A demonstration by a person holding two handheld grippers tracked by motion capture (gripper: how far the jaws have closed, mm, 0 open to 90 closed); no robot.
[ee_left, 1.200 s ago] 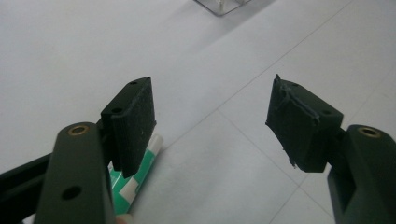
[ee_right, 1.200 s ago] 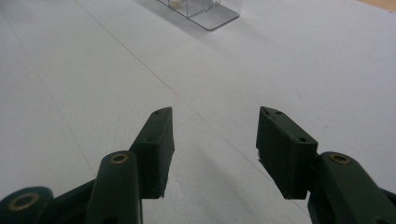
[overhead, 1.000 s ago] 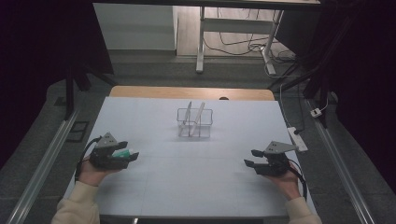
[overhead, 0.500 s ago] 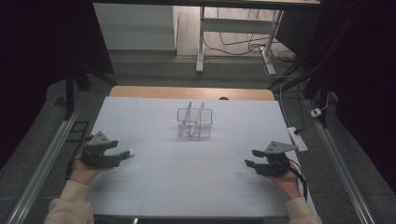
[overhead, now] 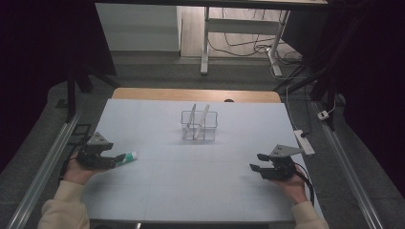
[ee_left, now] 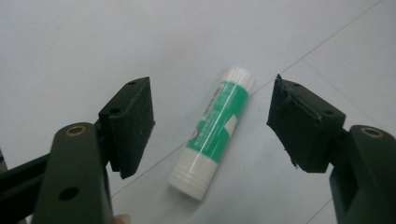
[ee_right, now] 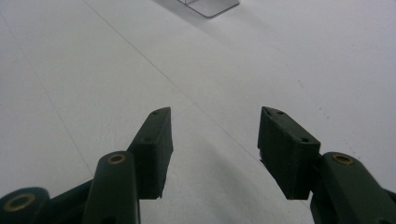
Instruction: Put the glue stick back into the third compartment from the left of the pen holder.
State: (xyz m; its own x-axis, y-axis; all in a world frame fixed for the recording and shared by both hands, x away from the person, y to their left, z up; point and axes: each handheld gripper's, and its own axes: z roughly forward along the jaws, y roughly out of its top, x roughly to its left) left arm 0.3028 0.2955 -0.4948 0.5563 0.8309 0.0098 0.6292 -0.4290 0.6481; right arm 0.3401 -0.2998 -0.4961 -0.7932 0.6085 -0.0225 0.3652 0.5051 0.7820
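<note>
Since a second ago: left tongs [overhead: 114, 160] shifted left toward the desk edge and pulled back off the small green-and-white glue stick with white cap [overhead: 125, 157], now exposed past the jaw tips. Right tongs [overhead: 256, 163] unchanged in place and opening.

Left tongs [ee_left: 210, 121]: spread wide, clamping nothing. In the left gripper view, glue stick [ee_left: 212, 133] flat on the white desk surface [ee_left: 93, 42], lying in the gap between the two black pads, touching neither. Stick's length roughly along the jaw direction, slightly tilted; far end level with the pad tips, near end back between the jaws. In the high view, stick at the left side of the desk [overhead: 200, 191], just right of the tongs, pointing toward desk centre.

Right tongs [ee_right: 215, 126]: jaws apart, holding nothing, bare desk [ee_right: 70, 70] under and ahead of them. Held at the right side of the desk, tips aimed left.

Clear wire-frame rack with slanted dividers [overhead: 198, 125] standing mid-desk toward the far edge, well apart from both tongs and from the stick; corner of it [ee_right: 208, 6] at the top of the right gripper view.

Cream sleeves [overhead: 64, 207] at the bottom of the high view.
</note>
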